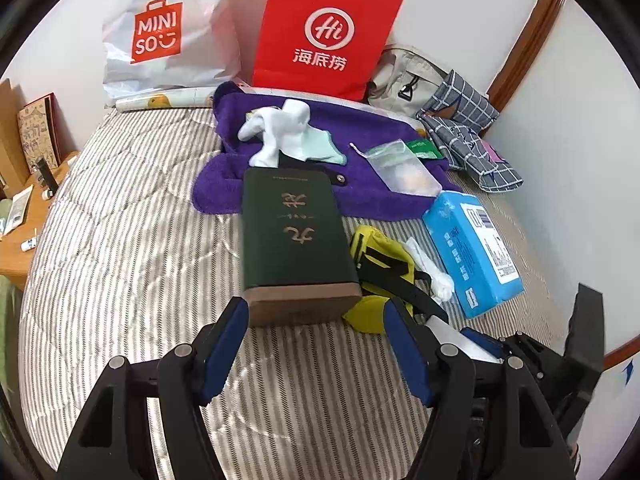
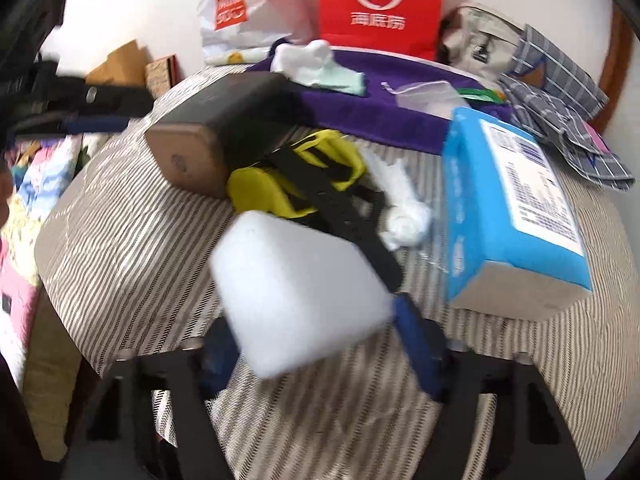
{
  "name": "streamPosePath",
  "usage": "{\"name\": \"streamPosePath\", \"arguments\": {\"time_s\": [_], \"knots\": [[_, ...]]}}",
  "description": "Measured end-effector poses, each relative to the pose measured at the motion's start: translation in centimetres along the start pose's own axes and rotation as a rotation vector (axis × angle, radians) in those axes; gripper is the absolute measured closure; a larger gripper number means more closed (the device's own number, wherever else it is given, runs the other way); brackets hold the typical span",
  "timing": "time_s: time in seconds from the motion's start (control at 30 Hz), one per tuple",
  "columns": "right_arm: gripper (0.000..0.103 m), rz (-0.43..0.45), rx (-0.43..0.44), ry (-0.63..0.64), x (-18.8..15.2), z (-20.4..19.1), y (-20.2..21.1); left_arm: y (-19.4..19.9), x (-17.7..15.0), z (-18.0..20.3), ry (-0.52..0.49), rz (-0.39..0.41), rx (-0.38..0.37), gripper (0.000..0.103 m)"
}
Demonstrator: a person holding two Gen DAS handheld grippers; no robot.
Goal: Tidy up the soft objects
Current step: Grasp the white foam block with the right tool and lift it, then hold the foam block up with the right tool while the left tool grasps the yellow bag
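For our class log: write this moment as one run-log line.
left gripper: open, empty | right gripper: shut on white foam block | over striped bed

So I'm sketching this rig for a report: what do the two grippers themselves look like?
Both match: the left gripper and right gripper have matte black angular linkage arms with round silver pivot pins, ending in blue-padded fingers. No cables, markings or sleeves show.

Even, soft indoor light fills both fisheye views, casting only faint shadows on the striped bed cover [image 1: 132, 248]. The left wrist view is sharp. The right wrist view is smeared by motion blur, heaviest around the white foam block [image 2: 300, 300]. Black vignetting curves every edge, strongest at 9 o'clock.
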State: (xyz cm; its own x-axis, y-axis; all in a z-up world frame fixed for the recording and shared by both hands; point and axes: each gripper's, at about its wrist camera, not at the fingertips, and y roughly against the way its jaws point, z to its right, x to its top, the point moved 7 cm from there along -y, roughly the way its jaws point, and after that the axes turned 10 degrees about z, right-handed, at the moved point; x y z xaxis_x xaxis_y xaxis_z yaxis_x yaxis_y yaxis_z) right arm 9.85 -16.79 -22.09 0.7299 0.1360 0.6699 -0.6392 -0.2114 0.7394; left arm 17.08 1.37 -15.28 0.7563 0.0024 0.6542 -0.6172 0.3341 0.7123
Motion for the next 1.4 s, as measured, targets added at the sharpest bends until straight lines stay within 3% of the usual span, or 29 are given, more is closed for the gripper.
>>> {"name": "streamPosePath", "arguments": {"time_s": [0.43, 0.7, 0.87, 1.03, 1.1, 1.2, 1.4], "knots": [[0.051, 0.077, 0.049, -0.019, -0.3, 1.7, 3.9, -1.8, -3.1, 4.7, -0.065, -0.064, 0.018, 0.035], [0.051, 0.081, 0.029, -0.053, -2.9, 4.8, 5.4, -3.8, -4.9, 6.1, 0.052, -0.054, 0.021, 0.036], [0.051, 0.062, 0.038, -0.076, -4.3, 6.5, 5.1, -4.8, -4.9, 5.6, 0.153, -0.034, 0.058, 0.036], [0.051, 0.056, 0.059, -0.089, -4.8, 7.7, 4.7, -5.8, -4.6, 5.5, 0.194, -0.025, 0.11, 0.036], [0.058, 0.053, 0.056, -0.078, -4.9, 8.1, 4.6, -6.2, -4.5, 5.4, 0.201, -0.017, 0.143, 0.037], [0.065, 0.042, 0.068, -0.077, -4.9, 8.9, 4.3, -6.7, -4.5, 5.3, 0.221, -0.02, 0.155, 0.045], [0.066, 0.037, 0.085, -0.064, -4.8, 9.3, 3.9, -7.4, -4.7, 5.1, 0.263, -0.018, 0.167, 0.058]]}}
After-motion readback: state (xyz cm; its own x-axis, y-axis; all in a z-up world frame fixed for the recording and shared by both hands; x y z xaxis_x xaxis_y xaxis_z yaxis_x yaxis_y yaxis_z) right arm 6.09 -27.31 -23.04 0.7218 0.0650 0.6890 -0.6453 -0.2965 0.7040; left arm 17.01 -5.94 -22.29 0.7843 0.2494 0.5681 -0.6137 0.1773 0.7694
